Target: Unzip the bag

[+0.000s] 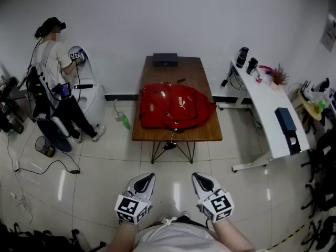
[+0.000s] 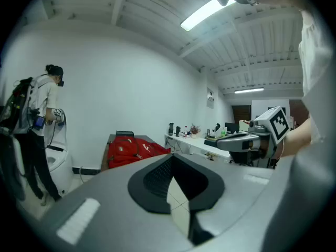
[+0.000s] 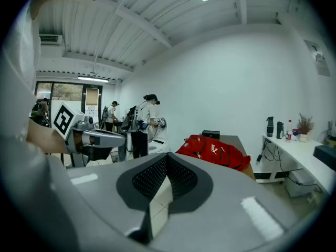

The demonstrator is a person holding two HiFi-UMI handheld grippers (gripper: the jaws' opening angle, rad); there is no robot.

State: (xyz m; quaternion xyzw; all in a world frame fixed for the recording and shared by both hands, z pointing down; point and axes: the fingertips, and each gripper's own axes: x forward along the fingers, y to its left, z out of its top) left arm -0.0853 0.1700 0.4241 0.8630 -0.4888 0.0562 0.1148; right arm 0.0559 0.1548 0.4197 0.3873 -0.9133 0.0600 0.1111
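Note:
A red backpack [image 1: 176, 106] lies flat on the wooden table [image 1: 210, 133] across the room; it also shows far off in the left gripper view [image 2: 131, 150] and the right gripper view [image 3: 212, 150]. Both grippers hang low in front of my body, well short of the table and over the tiled floor. My left gripper [image 1: 148, 177] has its jaws together with nothing between them [image 2: 170, 157]. My right gripper [image 1: 197, 176] is shut and empty as well [image 3: 165, 156]. Each gripper sees the other beside it: the right gripper [image 2: 247, 139] and the left gripper [image 3: 94, 138].
A black box [image 1: 165, 60] sits at the table's far end. A person [image 1: 52, 62] works at a white machine [image 1: 89, 91] on the left. A white desk [image 1: 268, 114] with bottles stands right. A green bottle [image 1: 126, 122] and cables [image 1: 47, 164] lie on the floor.

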